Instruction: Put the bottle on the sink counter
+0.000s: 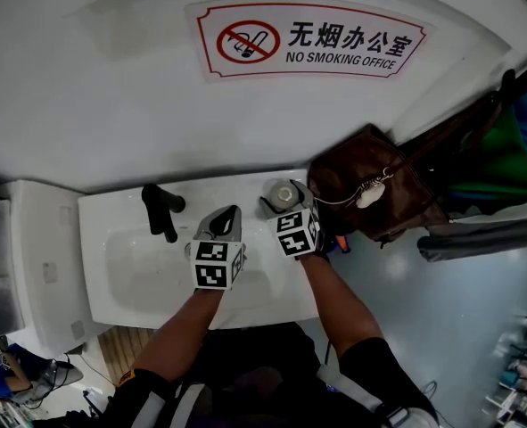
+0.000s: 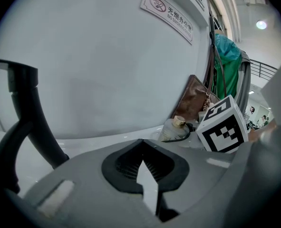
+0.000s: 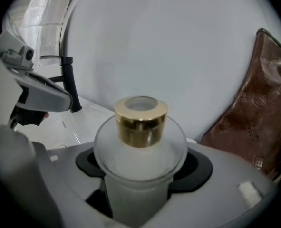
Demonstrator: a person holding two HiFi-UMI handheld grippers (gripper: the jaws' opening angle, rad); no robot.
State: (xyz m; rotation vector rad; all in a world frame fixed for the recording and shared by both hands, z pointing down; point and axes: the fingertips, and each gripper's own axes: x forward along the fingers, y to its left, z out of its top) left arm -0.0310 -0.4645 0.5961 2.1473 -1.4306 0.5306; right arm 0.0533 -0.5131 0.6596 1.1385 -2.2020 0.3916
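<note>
A frosted bottle [image 1: 284,193] with a gold cap stands upright at the back right corner of the white sink counter [image 1: 111,210], close to the wall. My right gripper [image 1: 282,203] is shut on the bottle [image 3: 140,146], its jaws hugging the body below the shoulder [image 3: 140,177]. I cannot tell whether the bottle's base touches the counter. My left gripper [image 1: 226,223] hovers over the basin, shut with nothing between its pads [image 2: 142,167]. From the left gripper view the bottle [image 2: 172,129] shows beside the right gripper's marker cube [image 2: 223,125].
A black faucet [image 1: 160,210] rises at the back left of the basin [image 1: 147,275]. A brown leather bag [image 1: 370,181] hangs right beside the bottle, with dark and green cloth [image 1: 504,150] behind it. A no-smoking sign [image 1: 308,41] is on the wall.
</note>
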